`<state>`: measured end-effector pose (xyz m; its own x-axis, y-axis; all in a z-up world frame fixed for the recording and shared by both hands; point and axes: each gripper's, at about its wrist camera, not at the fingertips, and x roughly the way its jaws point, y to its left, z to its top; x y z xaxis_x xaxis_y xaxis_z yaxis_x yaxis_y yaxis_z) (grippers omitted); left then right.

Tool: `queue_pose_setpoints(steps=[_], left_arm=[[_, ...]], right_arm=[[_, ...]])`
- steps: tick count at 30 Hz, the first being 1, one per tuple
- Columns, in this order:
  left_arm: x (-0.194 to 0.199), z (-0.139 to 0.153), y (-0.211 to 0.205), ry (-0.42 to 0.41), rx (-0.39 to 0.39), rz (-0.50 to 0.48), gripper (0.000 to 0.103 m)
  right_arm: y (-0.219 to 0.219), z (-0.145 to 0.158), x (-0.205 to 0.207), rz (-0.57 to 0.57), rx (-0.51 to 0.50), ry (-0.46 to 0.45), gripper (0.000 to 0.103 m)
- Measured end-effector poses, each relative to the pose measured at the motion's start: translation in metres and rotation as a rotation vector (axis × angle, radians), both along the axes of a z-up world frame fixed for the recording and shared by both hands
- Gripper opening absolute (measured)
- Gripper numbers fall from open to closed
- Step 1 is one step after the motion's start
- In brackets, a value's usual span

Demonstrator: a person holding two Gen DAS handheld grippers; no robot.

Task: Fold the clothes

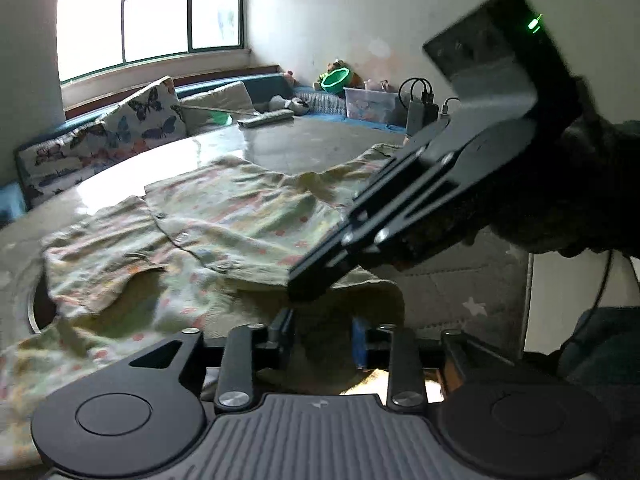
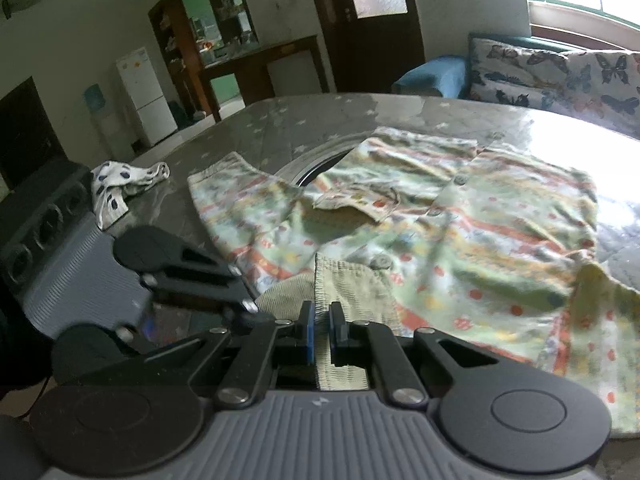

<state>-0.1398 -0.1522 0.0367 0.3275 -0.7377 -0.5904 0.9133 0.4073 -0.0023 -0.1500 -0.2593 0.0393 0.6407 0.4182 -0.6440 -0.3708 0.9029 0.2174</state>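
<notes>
Two tools work one shirt [image 2: 460, 220], a pale green print with buttons, spread rumpled over the grey bench [image 2: 320, 120]. In the right wrist view the right tool [image 2: 321, 336] sits at 6 o'clock with its jaws nearly together, pinching a ribbed hem edge of the shirt that rises between the blue pads [image 2: 309, 334]. The left tool [image 2: 248, 304] enters that view from 9 o'clock, its tip just beside the same hem; its jaws cannot be read there.

In the left wrist view the left tool [image 1: 322, 338] is at 6 o'clock, jaws partly apart, with shirt [image 1: 224, 216] cloth lying between them; whether the pads actually press it I cannot tell. The right tool [image 1: 316, 280] comes down from 2 o'clock, its tip on the near edge of the cloth at centre.

A spotted white cloth [image 2: 120, 184] lies bunched on the bench at 9 o'clock in the right wrist view, well apart from the shirt. Butterfly cushions [image 1: 120, 128] line a seat beyond the bench [image 1: 312, 140] at 10 o'clock in the left wrist view.
</notes>
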Motion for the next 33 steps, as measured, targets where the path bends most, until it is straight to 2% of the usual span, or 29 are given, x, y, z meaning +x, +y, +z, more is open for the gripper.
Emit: queue_pose_setpoints(steps=[5,10,18,22,25,29,33], left_arm=[[-0.001,0.009,0.026,-0.025,-0.006,0.033,0.039],[0.010,0.022,0.045,-0.039,-0.046,0.124,0.041],[0.029,0.030,0.036,-0.040,-0.127,0.202,0.040],[0.038,0.027,0.024,0.002,-0.152,0.220,0.038],[0.040,0.016,0.010,0.007,-0.110,0.222,0.035],[0.044,-0.004,0.002,0.064,-0.044,0.227,0.035],[0.041,-0.014,0.000,0.066,-0.005,0.223,0.035]], right_arm=[[0.004,-0.013,0.003,0.016,-0.009,0.044,0.006],[0.007,-0.025,0.003,0.032,-0.031,0.072,0.007],[0.002,-0.008,-0.007,0.024,-0.035,0.033,0.010],[-0.008,0.002,-0.002,-0.029,-0.007,-0.001,0.011],[-0.009,-0.003,0.005,-0.049,-0.011,0.007,0.011],[-0.003,-0.018,0.010,-0.035,-0.055,0.035,0.011],[-0.003,-0.021,0.010,-0.033,-0.061,0.044,0.011]])
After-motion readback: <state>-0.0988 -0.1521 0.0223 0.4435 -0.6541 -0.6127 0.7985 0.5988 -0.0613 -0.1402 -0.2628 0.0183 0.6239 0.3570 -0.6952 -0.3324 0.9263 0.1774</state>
